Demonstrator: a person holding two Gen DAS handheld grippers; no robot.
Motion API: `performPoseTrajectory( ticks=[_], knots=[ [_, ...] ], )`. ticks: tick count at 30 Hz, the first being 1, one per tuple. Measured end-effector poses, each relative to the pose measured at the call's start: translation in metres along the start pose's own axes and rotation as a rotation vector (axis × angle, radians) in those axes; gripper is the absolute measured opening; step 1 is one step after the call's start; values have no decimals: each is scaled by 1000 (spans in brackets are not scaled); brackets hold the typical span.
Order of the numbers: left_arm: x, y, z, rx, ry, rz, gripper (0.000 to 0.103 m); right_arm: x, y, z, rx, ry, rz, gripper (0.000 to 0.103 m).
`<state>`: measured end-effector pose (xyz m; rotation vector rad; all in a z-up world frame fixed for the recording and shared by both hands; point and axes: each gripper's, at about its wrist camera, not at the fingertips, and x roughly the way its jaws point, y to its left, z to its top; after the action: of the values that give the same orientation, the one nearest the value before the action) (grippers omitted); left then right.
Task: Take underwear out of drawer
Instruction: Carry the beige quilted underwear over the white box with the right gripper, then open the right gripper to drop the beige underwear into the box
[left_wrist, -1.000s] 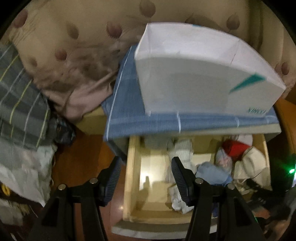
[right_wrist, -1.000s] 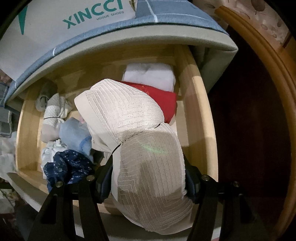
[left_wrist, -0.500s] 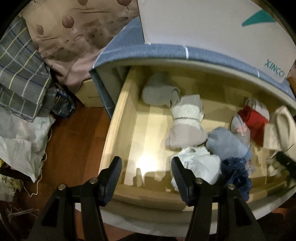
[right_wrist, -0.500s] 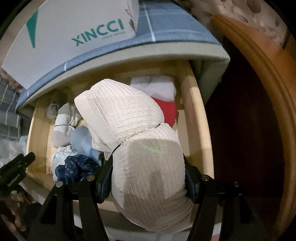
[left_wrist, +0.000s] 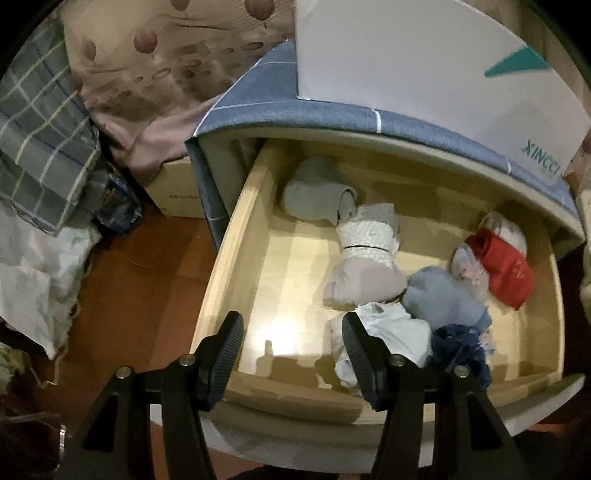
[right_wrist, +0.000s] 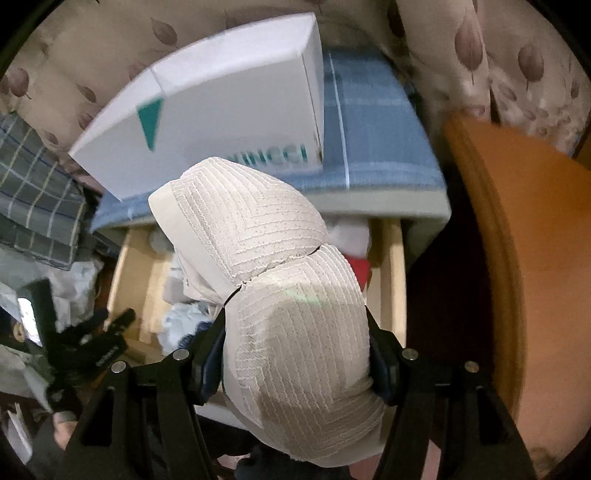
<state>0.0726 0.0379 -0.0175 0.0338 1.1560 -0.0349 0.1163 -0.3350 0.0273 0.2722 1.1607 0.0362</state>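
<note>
My right gripper (right_wrist: 297, 354) is clamped on a cream bra (right_wrist: 280, 295) with ribbed, chevron-stitched cups; one cup is squeezed between the pads and the other sticks out forward above it. The bra is clear of the drawer (right_wrist: 397, 273), which shows below and behind it in the right wrist view. That view is blurred.

My left gripper (left_wrist: 291, 343) is wide apart with nothing between its pads, pointing steeply down over the near left part of the drawer, where the pale wooden bottom is bare. Its right finger (left_wrist: 356, 354) overlaps a crumpled white garment (left_wrist: 391, 332) in the picture; I cannot tell whether it touches it.

Inside the drawer I see a rolled grey piece (left_wrist: 317, 194) at the back, a beige bundle with a white lace band (left_wrist: 365, 266) just in front of it, a light blue piece (left_wrist: 443, 299) beside that, a dark blue patterned one (left_wrist: 461, 354) at the front, and a red item (left_wrist: 502, 271) towards the right with a pale floral piece (left_wrist: 467, 267) touching it.

On top of the cabinet lies a blue checked cover (left_wrist: 332, 114), and a white shoebox (left_wrist: 424, 66) with teal lettering stands on it. A leaf-print curtain (left_wrist: 155, 66) hangs behind. To the left, a plaid cloth (left_wrist: 40, 147) and other fabrics are piled on the wooden floor (left_wrist: 140, 295). In the right wrist view, my left gripper (right_wrist: 98, 338) shows at the lower left, blurred.
</note>
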Motion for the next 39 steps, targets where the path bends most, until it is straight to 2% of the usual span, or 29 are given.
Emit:
performPoseTrajectory(
  ticks=[7, 12, 17, 21, 31, 35, 39],
  knots=[
    [-1, 11, 2, -79, -10, -45, 57, -47, 13, 53, -26, -109, 6, 61],
    [-2, 10, 1, -76, -20, -43, 57, -67, 29, 115, -32, -198, -13, 61],
    [-1, 13, 2, -89, -18, -40, 57, -51, 51, 171, -64, -200, -50, 61],
    [1, 16, 3, -92, -13, -51, 57, -17, 69, 198, -97, -144, -68, 61],
    [5, 20, 4, -106, -8, -70, 57, 61, 77, 206, -98, 27, -123, 61],
    [6, 20, 4, -107, -3, -71, 57, 72, 82, 205, -129, 40, -170, 63],
    [7, 20, 3, -114, -1, -70, 57, 76, 86, 204, -135, 46, -182, 64]
  ],
)
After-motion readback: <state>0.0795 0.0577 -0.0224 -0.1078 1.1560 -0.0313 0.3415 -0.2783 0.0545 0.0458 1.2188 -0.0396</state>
